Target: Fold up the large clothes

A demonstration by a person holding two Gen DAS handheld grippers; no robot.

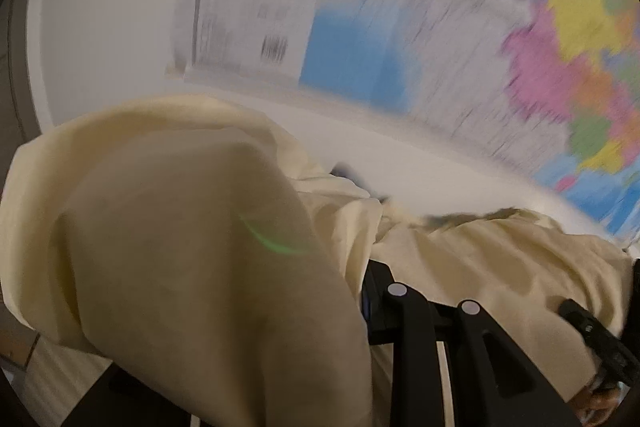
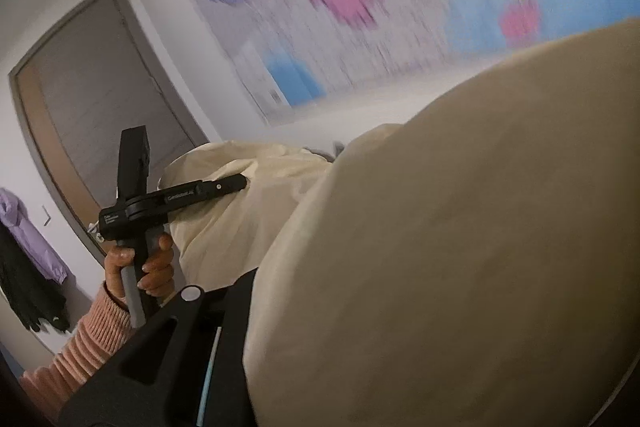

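Cream garment (image 1: 168,235) held aloft between both tools, draping over both lenses, no surface visible.

Left tool (image 2: 240,183) clenched on cloth edge. Right tool (image 1: 592,331): fingertips buried in cloth, grip state cannot tell.

Step well done, likely: keep edge taut, corners level, lower evenly.

Right view alone shows left hand (image 2: 140,267), door (image 2: 100,99), hung purple jacket (image 2: 24,227). Both show blurred map (image 1: 440,27).

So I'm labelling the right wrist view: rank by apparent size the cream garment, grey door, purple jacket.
1. cream garment, though it hangs close to the lens
2. grey door
3. purple jacket, partly cut off at the edge
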